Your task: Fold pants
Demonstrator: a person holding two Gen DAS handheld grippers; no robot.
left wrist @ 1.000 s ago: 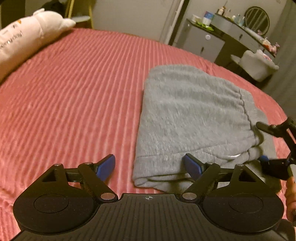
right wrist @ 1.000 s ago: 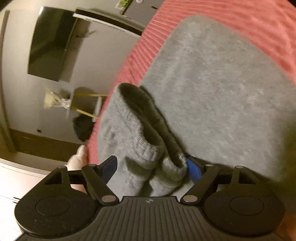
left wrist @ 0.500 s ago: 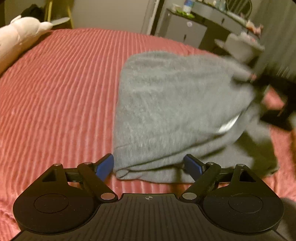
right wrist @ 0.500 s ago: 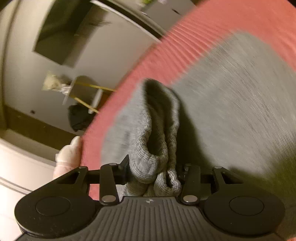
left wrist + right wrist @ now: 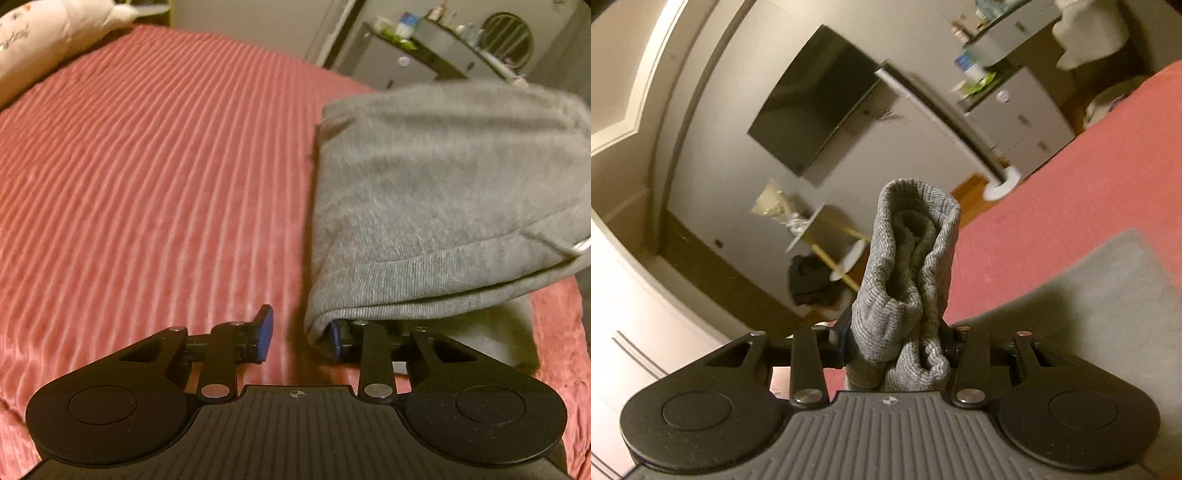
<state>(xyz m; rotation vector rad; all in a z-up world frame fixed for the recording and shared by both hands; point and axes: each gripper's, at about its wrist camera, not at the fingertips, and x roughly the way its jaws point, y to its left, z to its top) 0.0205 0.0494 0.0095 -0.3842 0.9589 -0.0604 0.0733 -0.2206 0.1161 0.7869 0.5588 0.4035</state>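
Over the bed [image 5: 147,166], right gripper [image 5: 897,347] is clamping the pants [image 5: 443,184] hem mid-fold — left gripper [image 5: 299,336] is gaping, hem corner not yet pinched, probably needing to close next.

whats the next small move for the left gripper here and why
Probably close the left gripper on the near corner of the gray pants. The right gripper is shut on bunched fabric, while the left's jaws stand apart, one finger under the raised corner hem, the other over the red bedspread.

Dim warm light; dark television [image 5: 816,99] on the grey wall [image 5: 713,177]; grey drawer cabinet [image 5: 1023,122] beyond the ribbed red bedspread [image 5: 147,166].
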